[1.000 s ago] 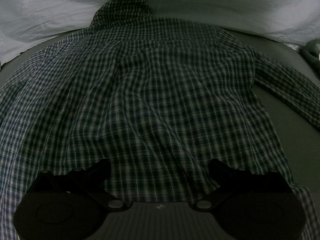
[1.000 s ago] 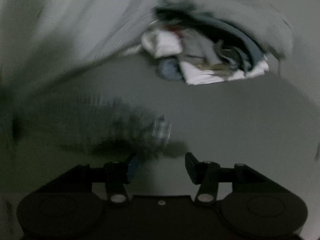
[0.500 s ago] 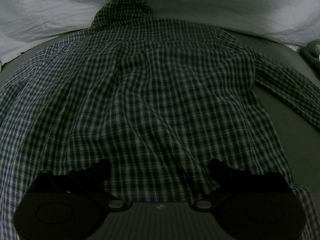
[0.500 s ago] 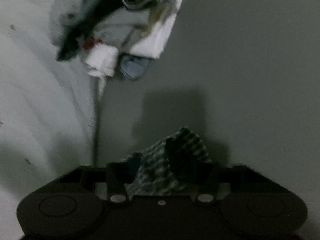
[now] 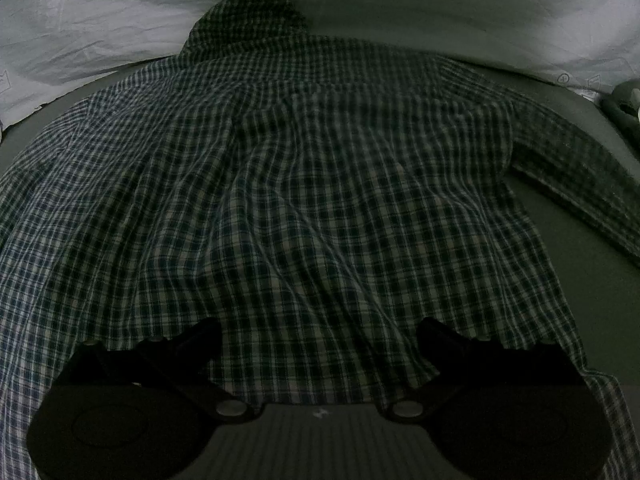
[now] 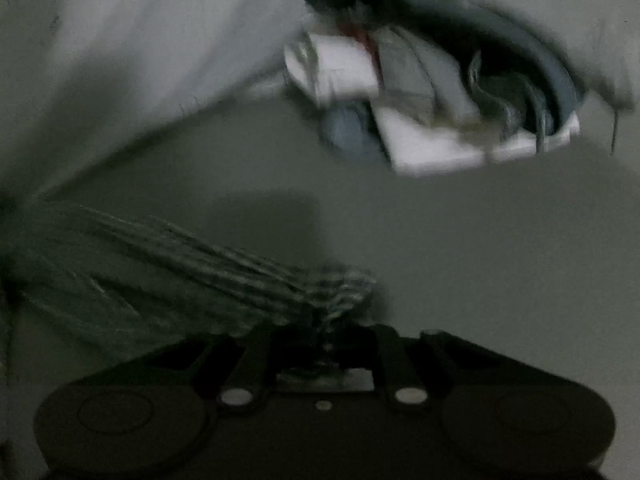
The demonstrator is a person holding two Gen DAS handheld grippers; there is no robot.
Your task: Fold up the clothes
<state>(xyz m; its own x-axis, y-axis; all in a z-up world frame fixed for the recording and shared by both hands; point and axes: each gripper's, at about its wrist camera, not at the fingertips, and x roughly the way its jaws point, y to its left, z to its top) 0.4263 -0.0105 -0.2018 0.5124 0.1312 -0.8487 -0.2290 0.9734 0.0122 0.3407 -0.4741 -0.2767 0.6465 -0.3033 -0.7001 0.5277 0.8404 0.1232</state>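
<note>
Since a second ago the right tool (image 6: 326, 336) has clamped the shirt (image 5: 320, 200) cuff; left tool (image 5: 318, 344) gapes, empty.

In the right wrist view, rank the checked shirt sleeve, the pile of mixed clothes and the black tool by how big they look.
1. Black tool, nearest the camera, so unsure.
2. Checked shirt sleeve and pile of mixed clothes: look alike, and blur hides their edges.

The shirt (image 5: 320, 200) lies spread flat on the bed (image 5: 580, 300), collar (image 5: 248, 20) at the far side against the sheet (image 5: 100, 32). One sleeve (image 5: 580, 184) stretches right. Beyond its cuff (image 6: 340, 292), a clothes pile (image 6: 432, 100) rests on the bed.
</note>
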